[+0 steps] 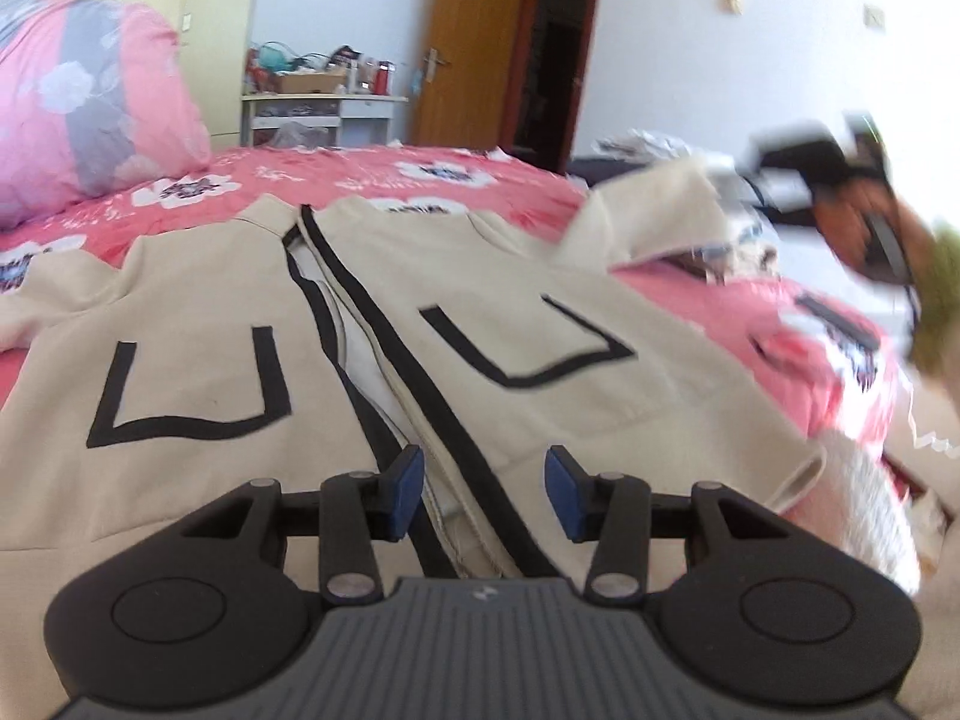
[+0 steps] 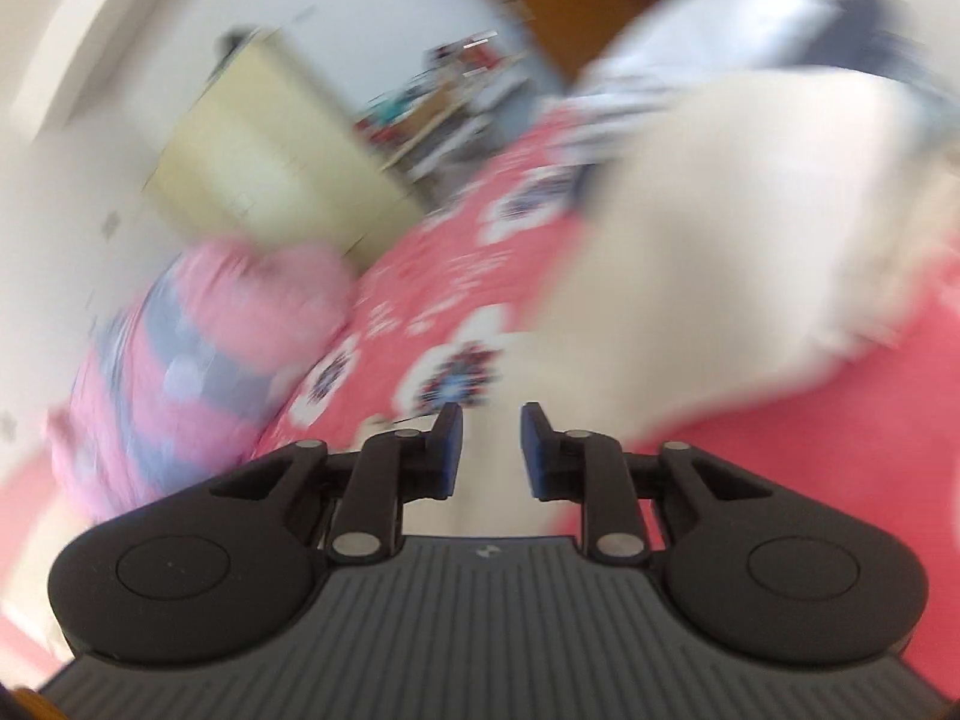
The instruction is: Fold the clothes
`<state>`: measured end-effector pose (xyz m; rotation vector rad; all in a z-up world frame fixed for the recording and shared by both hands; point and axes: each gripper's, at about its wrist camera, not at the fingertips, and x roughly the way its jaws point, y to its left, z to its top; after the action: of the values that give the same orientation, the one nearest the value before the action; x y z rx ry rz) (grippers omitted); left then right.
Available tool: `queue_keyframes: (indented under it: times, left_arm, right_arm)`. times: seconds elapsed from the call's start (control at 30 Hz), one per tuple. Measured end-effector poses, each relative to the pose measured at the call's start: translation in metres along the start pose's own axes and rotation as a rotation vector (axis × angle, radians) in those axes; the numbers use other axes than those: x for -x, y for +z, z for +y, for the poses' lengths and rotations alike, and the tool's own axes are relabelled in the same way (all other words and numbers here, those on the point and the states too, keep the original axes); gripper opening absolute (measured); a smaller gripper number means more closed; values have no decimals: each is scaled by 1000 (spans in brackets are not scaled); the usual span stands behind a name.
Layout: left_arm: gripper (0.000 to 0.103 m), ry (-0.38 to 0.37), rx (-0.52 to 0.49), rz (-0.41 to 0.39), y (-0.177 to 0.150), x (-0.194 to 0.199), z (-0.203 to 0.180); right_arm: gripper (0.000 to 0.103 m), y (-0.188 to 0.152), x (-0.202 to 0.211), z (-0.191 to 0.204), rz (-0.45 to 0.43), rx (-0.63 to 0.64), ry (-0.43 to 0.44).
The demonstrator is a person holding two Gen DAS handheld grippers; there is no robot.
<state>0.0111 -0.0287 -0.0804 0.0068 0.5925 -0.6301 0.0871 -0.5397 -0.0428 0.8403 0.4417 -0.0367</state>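
A cream jacket with black trim and two black pocket outlines lies front-up on the red floral bedspread. My left gripper hovers open just above the jacket's front opening near the hem, with nothing between its blue pads. The jacket's right sleeve is raised off the bed toward my blurred right gripper. The right wrist view is heavily smeared. There my right gripper shows a narrow gap between its pads, with cream cloth behind it and stretching up to the right. The pads do not press on it.
A pink and grey floral quilt is bundled at the bed's far left. Beyond the bed stand a cluttered white desk, a wooden door and a pale yellow wardrobe. More crumpled clothes lie at the far right.
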Motion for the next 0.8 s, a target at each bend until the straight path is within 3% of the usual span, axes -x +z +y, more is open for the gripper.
queue_keyframes:
  times: [0.13, 0.2, 0.3, 0.43, 0.53, 0.8]
  left_arm:
    - [47, -37, 61, 4, 12, -8, 1]
    - [47, -37, 75, 48, 12, -21, -1]
    - [47, 7, 79, 163, 4, -45, -2]
    - [47, 17, 82, 172, 4, -46, -3]
    - [47, 20, 100, 178, 4, -45, -2]
    - [49, 39, 74, 194, 6, -49, -8]
  right_arm:
    - [29, -12, 17, -64, -15, -235, -21]
    - [30, -15, 17, -78, -36, -292, -6]
    - [35, -10, 13, -87, -84, -339, 30]
    - [53, 13, 9, -90, -172, -356, 64]
    - [58, 37, 8, -95, -263, -333, 38]
    - [72, 74, -8, -133, -321, -436, 32]
